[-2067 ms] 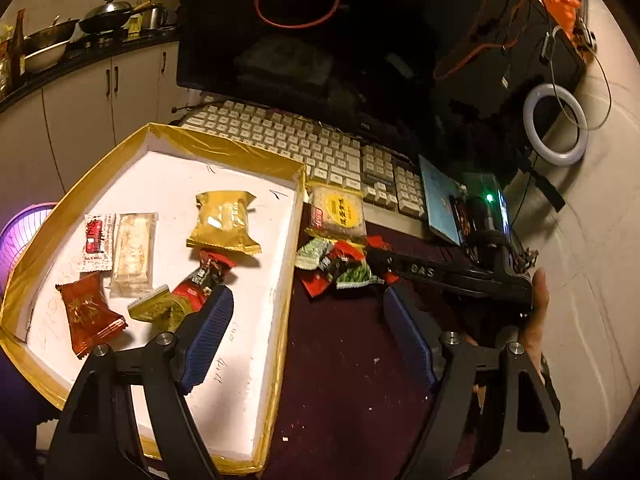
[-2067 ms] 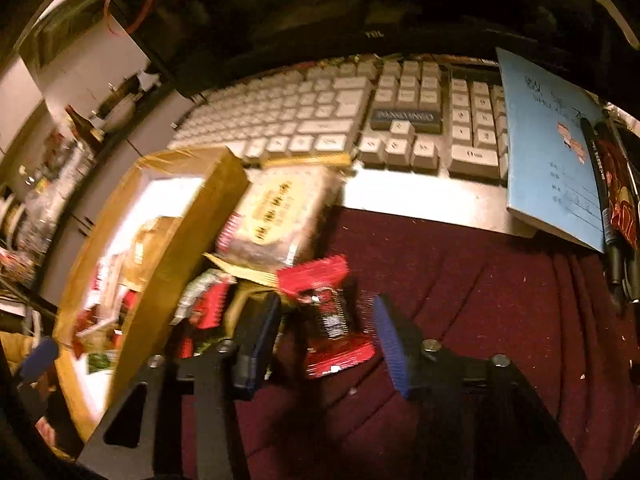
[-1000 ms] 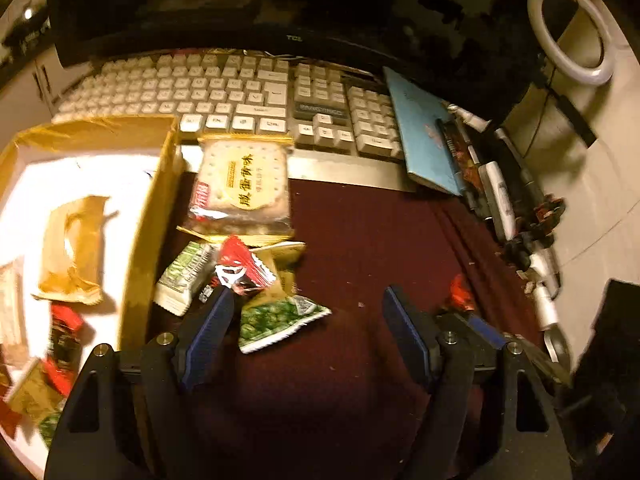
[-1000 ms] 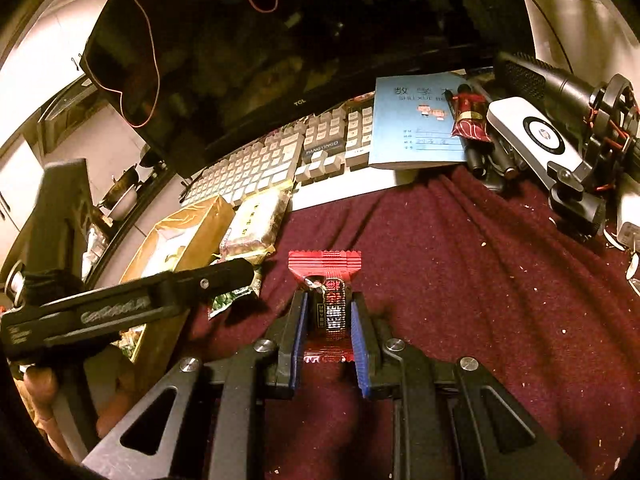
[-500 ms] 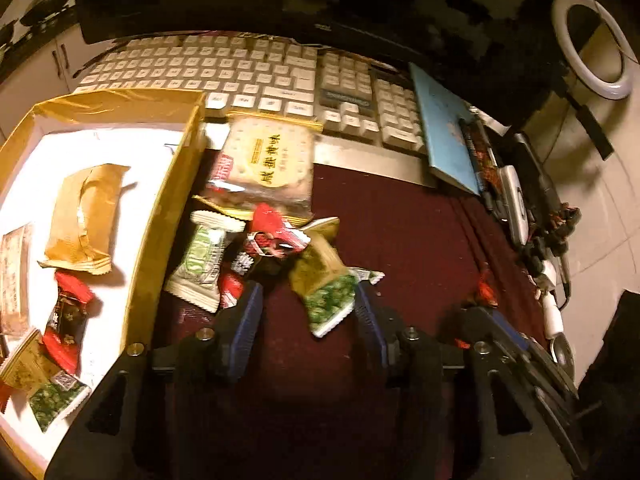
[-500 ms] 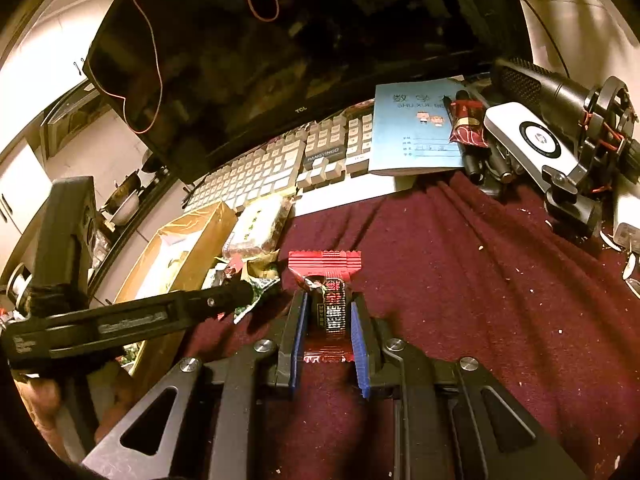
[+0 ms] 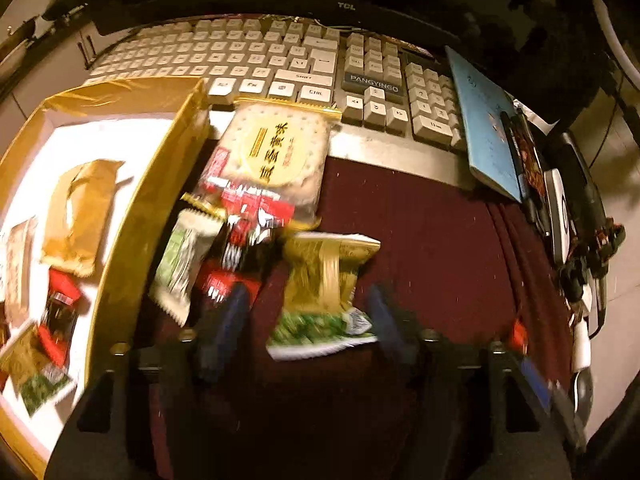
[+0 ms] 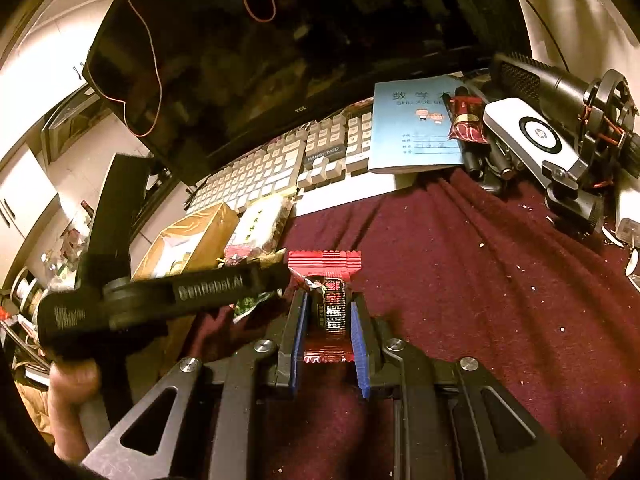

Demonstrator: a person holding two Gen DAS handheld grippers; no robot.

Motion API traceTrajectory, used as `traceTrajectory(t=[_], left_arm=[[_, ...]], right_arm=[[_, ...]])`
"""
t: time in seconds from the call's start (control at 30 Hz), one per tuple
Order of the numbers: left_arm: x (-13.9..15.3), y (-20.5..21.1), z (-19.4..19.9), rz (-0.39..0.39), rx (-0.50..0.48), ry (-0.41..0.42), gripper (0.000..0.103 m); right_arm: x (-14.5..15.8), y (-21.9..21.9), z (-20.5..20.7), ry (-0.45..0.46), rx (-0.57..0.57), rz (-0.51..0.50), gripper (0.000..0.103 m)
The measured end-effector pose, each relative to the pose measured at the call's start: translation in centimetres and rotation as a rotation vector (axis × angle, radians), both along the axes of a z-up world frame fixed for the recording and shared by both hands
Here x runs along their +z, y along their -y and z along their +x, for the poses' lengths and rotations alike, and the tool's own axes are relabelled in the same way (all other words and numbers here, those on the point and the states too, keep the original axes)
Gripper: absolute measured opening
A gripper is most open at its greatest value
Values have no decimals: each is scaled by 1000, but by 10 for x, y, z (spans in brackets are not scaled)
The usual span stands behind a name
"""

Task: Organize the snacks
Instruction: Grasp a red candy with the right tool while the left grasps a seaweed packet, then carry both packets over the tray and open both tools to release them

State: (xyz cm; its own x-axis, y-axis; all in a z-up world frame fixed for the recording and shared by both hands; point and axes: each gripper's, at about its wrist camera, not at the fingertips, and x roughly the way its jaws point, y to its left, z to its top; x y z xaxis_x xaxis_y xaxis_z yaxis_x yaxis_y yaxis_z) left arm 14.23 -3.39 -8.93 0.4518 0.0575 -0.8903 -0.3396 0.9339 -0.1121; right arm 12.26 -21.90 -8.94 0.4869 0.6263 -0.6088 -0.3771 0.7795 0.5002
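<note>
- Since the earlier frames the left hand-held gripper (image 7: 304,320) has swung off the gold-edged tray (image 7: 132,216) and dropped over the loose pile; its jaws are closing around a gold-and-green packet (image 7: 324,292), which lies between them, the pads not yet clearly pressing on it
- Left to right: the tray already holds several snacks, among them a gold pouch (image 7: 78,216) and a red packet (image 7: 60,308); that part of the sorting looks done
- Just outside the tray wall, on the maroon cloth of the counter (image 7: 432,240), a heap is left: a large cracker pack (image 7: 276,152), a green-and-white packet (image 7: 180,264) and red wrappers (image 7: 248,216)
- Further right, the right hand-held gripper (image 8: 328,320) is clenched on a red snack bar (image 8: 326,312), lifted clear of the cloth and well apart from the tray
- Judged so, roughly half remains: two pieces in hand or nearly so, the heap still to go
</note>
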Motion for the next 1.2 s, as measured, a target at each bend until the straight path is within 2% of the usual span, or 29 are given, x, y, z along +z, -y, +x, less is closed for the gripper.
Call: traceTrajectory(t=[0.17,0.23,0.33,0.47,0.57,0.7,0.93,1.07,1.2], left_arm=[[0,10,-22,-9,-47,30,36],[0,17,-32,5,-94,38,36],[0,21,-47,-70,-182,32,37],[1,27,-59,-67,-259,58,40],[2,20,-57,-84,-244,81,39],[5,21,-61,-86,-239,98,26],[25,9,-80,-151,-210,203,25],[48,-18,-107,-206,-150,282,25],[76,-63,-141,-171,-34,354,25]], right_arm=[[1,0,-1,9,-5,-3,21],[1,0,-1,10,-6,-2,21],[1,1,-2,13,-13,1,21],[1,2,-2,8,-13,7,21],[1,3,-3,14,-18,4,21],[1,2,-3,12,-20,-2,21],[2,2,-3,21,-13,-3,21],[5,-7,-7,44,39,-28,21],[17,-24,-19,80,104,-44,20]])
